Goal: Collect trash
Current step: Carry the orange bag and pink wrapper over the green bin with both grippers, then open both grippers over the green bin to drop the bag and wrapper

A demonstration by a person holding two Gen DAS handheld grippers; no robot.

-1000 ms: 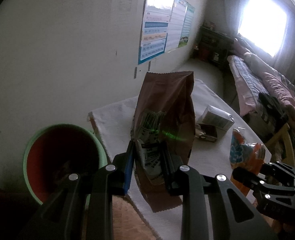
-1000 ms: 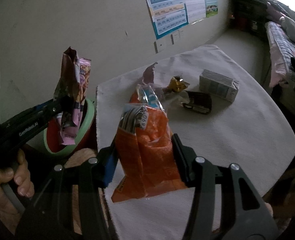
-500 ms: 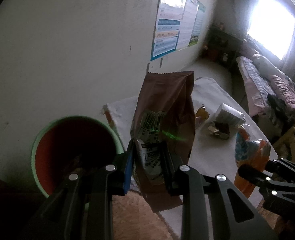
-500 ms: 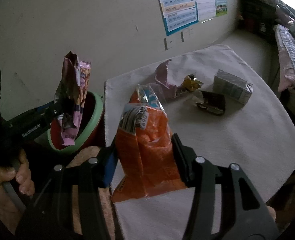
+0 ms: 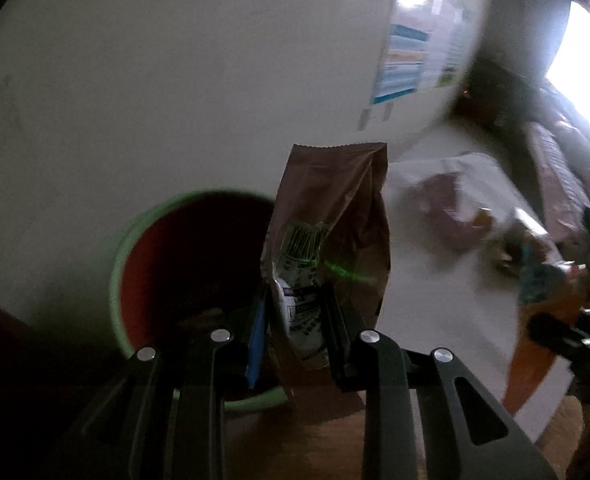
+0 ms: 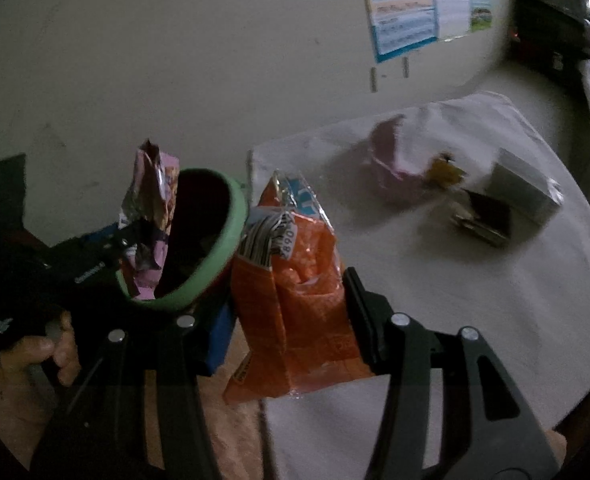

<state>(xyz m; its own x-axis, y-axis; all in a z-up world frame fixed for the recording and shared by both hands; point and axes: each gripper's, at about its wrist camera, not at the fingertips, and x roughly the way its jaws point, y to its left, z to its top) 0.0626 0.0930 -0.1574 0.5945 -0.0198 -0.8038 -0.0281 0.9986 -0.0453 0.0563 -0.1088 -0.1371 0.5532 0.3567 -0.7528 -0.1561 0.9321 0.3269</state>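
My left gripper (image 5: 295,320) is shut on a brown snack bag (image 5: 331,216) and holds it upright at the right rim of a green bin with a red inside (image 5: 167,256). In the right wrist view the same bag (image 6: 151,208) shows its pink side, over the bin (image 6: 223,256). My right gripper (image 6: 291,312) is shut on an orange snack bag (image 6: 295,280), held above the table's near left corner beside the bin. This orange bag also shows at the right of the left wrist view (image 5: 543,328).
A table with a white cloth (image 6: 475,320) carries a pink wrapper (image 6: 391,160), a small yellow wrapper (image 6: 443,168), a dark wrapper (image 6: 483,216) and a white carton (image 6: 527,188). A wall with posters (image 6: 407,20) stands behind. A woven mat (image 6: 231,432) lies below the table edge.
Both grippers have moved left toward the bin with their bags. The brown bag now hangs at the bin's rim, and the orange bag has come close beside the bin.
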